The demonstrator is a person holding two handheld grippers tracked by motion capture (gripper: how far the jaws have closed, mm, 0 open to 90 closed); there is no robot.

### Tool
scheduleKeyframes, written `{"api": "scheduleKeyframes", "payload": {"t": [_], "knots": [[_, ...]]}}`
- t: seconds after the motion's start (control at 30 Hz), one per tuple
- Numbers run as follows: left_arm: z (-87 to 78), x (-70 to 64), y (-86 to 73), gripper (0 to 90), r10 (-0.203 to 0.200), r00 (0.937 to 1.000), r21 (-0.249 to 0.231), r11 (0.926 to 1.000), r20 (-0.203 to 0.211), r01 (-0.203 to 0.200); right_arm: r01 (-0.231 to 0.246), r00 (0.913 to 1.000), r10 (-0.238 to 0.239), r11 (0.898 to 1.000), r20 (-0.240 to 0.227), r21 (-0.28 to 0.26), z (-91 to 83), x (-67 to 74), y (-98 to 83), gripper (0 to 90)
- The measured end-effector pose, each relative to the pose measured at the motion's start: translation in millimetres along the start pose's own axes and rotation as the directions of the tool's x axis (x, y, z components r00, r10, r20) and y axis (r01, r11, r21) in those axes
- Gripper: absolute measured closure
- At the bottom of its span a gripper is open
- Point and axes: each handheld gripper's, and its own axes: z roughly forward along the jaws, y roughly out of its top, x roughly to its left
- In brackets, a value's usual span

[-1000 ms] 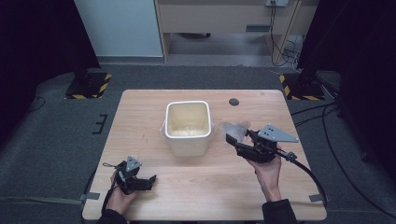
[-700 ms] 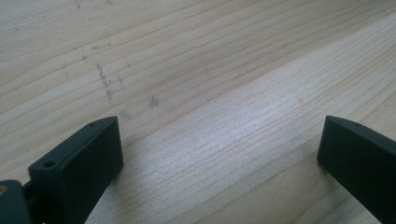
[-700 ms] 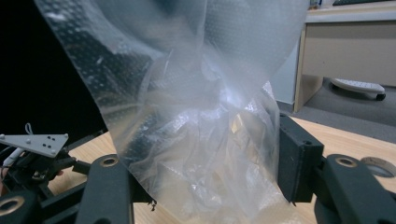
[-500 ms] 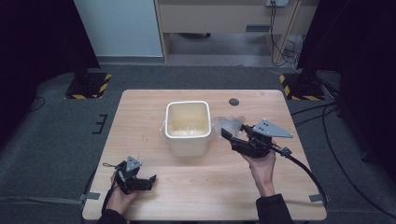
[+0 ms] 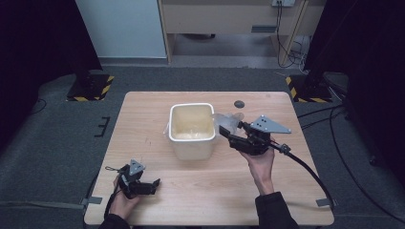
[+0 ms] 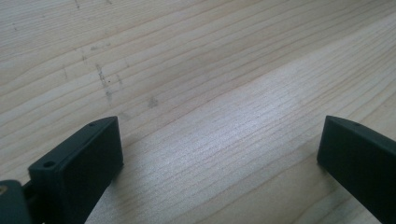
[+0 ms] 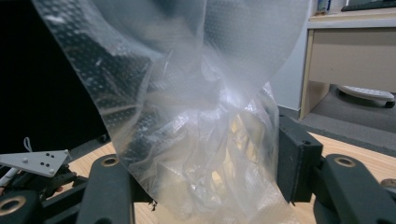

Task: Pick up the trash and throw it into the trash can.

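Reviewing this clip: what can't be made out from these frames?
- Right gripper view: the clear plastic bag it pinches blocks the white bin behind.
- High view: whatever lies in the bin's bottom is too blurred to identify.
- Left gripper view: the jaw tips are cut off by the frame's edge.

Light wood table (image 5: 191, 200), grain visible. White tub (image 5: 192, 130) sits approx centre. Small dark round spot (image 5: 239, 104) beyond tub, to its right. My left gripper (image 5: 149, 186) rests on tabletop nearer me than tub, to its left.
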Motion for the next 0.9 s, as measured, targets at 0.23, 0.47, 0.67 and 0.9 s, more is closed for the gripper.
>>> {"api": "scheduleKeyframes", "payload": {"t": [0.23, 0.47, 0.67, 0.9], "knots": [[0.0, 0.0, 0.0, 0.0, 0.0, 1.0, 0.0, 1.0, 0.0, 0.0, 0.01, 0.9999, -0.01, 1.0, -0.003, -0.002, 12.8, 1.8, 8.1, 43.3], [0.1, -0.1, 0.1, 0.0, 0.0, 1.0, 0.0, 1.0, 0.0, 0.0, -0.005, 1.0, 0.005, 1.0, -0.001, -0.005, 27.9, -0.6, 12.4, 43.2], [0.2, -0.2, 0.2, 0.0, 0.0, 1.0, 0.0, 1.0, 0.0, 0.0, -0.008, 1.0, 0.008, 1.0, 0.005, 0.018, 43.6, -2.8, 11.5, 43.2], [0.3, -0.3, 0.3, 0.0, 0.001, 1.0, 0.0, 1.0, 0.001, -0.001, -0.018, 0.9998, 0.018, 0.999, 0.01, 0.041, 67.4, -4.5, 6.1, 43.3]]}}
